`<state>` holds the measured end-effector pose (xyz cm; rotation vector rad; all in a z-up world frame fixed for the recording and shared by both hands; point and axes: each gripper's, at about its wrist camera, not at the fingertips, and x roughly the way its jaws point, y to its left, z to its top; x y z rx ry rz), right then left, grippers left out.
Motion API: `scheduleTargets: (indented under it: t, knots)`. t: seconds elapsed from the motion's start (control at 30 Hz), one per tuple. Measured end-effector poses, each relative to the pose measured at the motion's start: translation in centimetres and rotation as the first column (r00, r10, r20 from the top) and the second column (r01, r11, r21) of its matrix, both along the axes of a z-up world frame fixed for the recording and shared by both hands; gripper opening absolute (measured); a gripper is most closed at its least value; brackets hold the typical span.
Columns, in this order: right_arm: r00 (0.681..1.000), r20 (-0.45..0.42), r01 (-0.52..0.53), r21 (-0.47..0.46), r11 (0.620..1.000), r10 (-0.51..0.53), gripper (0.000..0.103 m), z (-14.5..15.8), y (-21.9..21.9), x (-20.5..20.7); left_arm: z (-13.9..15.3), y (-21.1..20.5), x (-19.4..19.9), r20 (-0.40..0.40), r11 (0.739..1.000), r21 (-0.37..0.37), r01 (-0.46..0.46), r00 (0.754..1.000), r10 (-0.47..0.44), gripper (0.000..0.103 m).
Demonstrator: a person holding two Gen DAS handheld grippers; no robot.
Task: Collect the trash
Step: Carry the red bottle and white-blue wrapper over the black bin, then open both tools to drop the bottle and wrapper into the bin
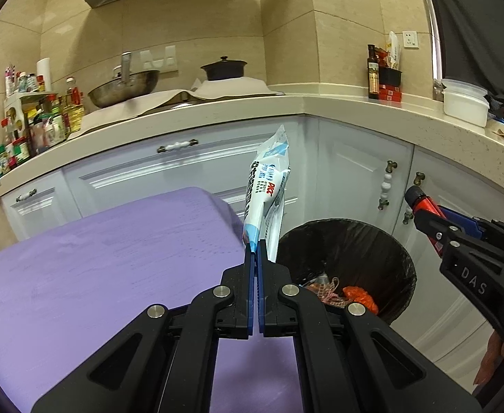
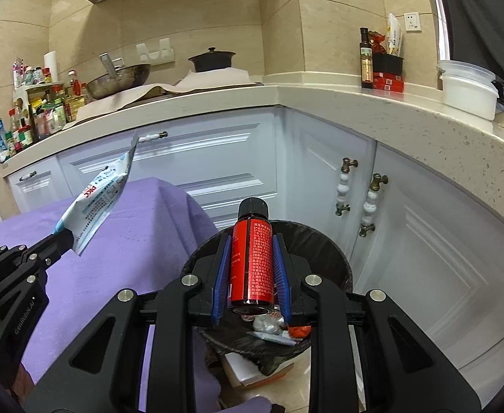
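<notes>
My left gripper (image 1: 254,246) is shut on the bottom corner of a white and blue wrapper (image 1: 269,186), which stands up from the fingertips just left of the black-lined bin (image 1: 382,241). From the right wrist view the same wrapper (image 2: 97,199) hangs over the purple cloth with the left gripper (image 2: 66,237) clamped on it. My right gripper (image 2: 252,241) is shut on a small red bottle with a black cap (image 2: 253,258), held lengthwise between the blue pads above the bin (image 2: 331,251). The bottle (image 1: 420,203) also shows at the right of the left wrist view.
A table under a purple cloth (image 1: 97,258) stands left of the bin. White cabinet doors (image 2: 321,172) and a curved stone counter (image 2: 355,103) lie behind. Orange and mixed scraps (image 1: 358,296) lie in the bin. A white tub (image 2: 469,93), bottles and a wok sit on the counter.
</notes>
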<state>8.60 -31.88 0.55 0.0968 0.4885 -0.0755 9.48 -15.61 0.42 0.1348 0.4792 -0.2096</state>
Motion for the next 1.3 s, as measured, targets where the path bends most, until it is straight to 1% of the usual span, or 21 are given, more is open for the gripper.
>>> scheduleTargets:
  t: [0.33,0.47,0.73,0.87,0.93,0.97,1.0,1.03,1.07,1.1,1.17,1.3]
  knots:
    - [1.0,-0.015,0.025,0.004,1.0,-0.025,0.023,-1.5,-1.9,2.0,-1.9,-3.3,2.2,-0.043,1.0,0.024,0.016,0.999,-0.015,0.002]
    - [0.999,-0.023,0.033,0.006,0.999,-0.033,0.024,-2.1,-2.5,2.8,-2.4,-4.3,3.2,-0.063,1.0,0.018,0.015,0.998,-0.014,0.002]
    - [0.998,-0.043,0.051,0.01,0.999,-0.05,0.024,-3.4,-3.6,4.0,-3.0,-6.1,4.8,-0.071,0.999,0.02,0.031,0.997,-0.029,0.002]
    - [0.997,-0.048,0.061,0.016,0.998,-0.06,0.024,-3.8,-4.1,4.7,-3.4,-6.7,5.9,-0.088,0.999,0.015,0.041,0.995,-0.04,0.003]
    - [0.997,-0.049,0.065,0.018,0.998,-0.064,0.024,-4.1,-4.3,5.1,-3.6,-6.9,6.2,-0.091,0.999,0.014,0.044,0.995,-0.042,0.007]
    - [0.997,-0.05,0.066,0.019,0.998,-0.065,0.026,-4.2,-4.4,5.3,-3.7,-7.0,6.4,-0.091,0.999,0.016,0.045,0.995,-0.043,0.011]
    - [0.996,-0.047,0.072,0.02,0.997,-0.071,0.029,-4.4,-4.5,5.4,-3.8,-7.1,6.5,-0.091,0.999,0.021,0.043,0.995,-0.041,0.022]
    - [0.996,-0.046,0.079,0.02,0.997,-0.078,0.039,-4.5,-4.6,5.5,-3.9,-7.1,6.6,-0.091,0.999,0.025,0.042,0.995,-0.04,0.032]
    - [0.995,-0.045,0.085,0.02,0.996,-0.084,0.043,-4.6,-4.6,5.6,-3.9,-7.1,6.6,-0.091,0.999,0.025,0.037,0.995,-0.034,0.036]
    - [0.995,-0.042,0.088,0.022,0.996,-0.087,0.043,-4.7,-4.6,5.5,-4.0,-7.0,6.6,-0.092,0.999,0.022,0.034,0.995,-0.032,0.039]
    - [0.995,-0.04,0.091,0.022,0.996,-0.09,0.043,-4.7,-4.6,5.5,-4.0,-6.8,6.7,-0.098,0.999,0.014,0.029,0.995,-0.027,0.04]
    - [0.995,-0.033,0.094,0.017,0.995,-0.094,0.043,-4.4,-4.3,5.0,-3.9,-6.5,6.7,-0.098,1.0,0.005,0.021,0.995,-0.02,0.047]
